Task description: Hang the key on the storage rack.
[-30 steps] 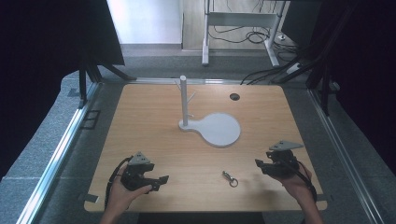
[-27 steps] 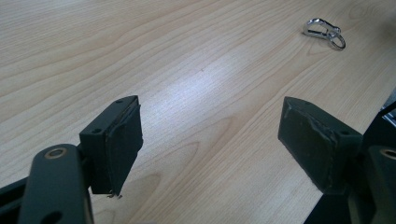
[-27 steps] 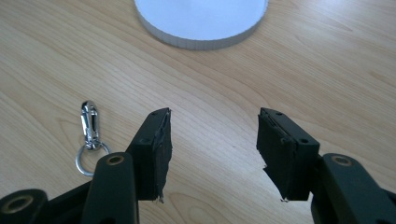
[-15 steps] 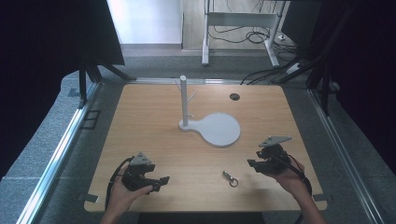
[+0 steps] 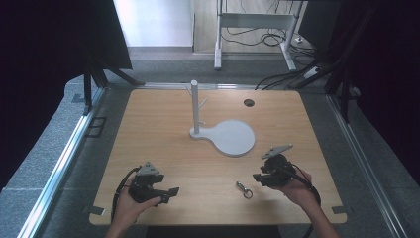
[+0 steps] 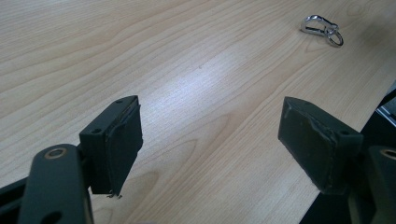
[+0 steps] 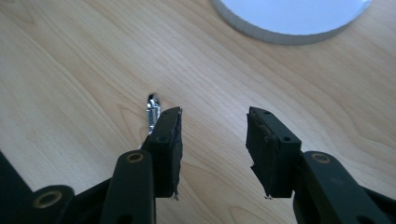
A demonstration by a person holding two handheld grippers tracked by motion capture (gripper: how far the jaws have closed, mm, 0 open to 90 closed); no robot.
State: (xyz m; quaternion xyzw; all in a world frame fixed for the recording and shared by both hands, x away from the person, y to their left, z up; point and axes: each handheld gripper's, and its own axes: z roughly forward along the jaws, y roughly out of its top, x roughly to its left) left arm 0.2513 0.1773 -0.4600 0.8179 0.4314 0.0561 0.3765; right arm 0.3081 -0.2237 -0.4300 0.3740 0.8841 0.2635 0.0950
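Left gripper [image 5: 171,191] jaws wide over bare wooden table [image 5: 158,129], right gripper [image 5: 256,177] jaws partly apart, empty, just beside metal clip [image 5: 243,188], white stand [image 5: 223,133] farther back

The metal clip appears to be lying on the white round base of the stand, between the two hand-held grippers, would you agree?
Not quite. The metal clip lies on the bare wooden table, nearer the person than the white round base of the stand, apart from it, as the high view shows. It does lie between the left hand-held gripper and the right hand-held gripper.
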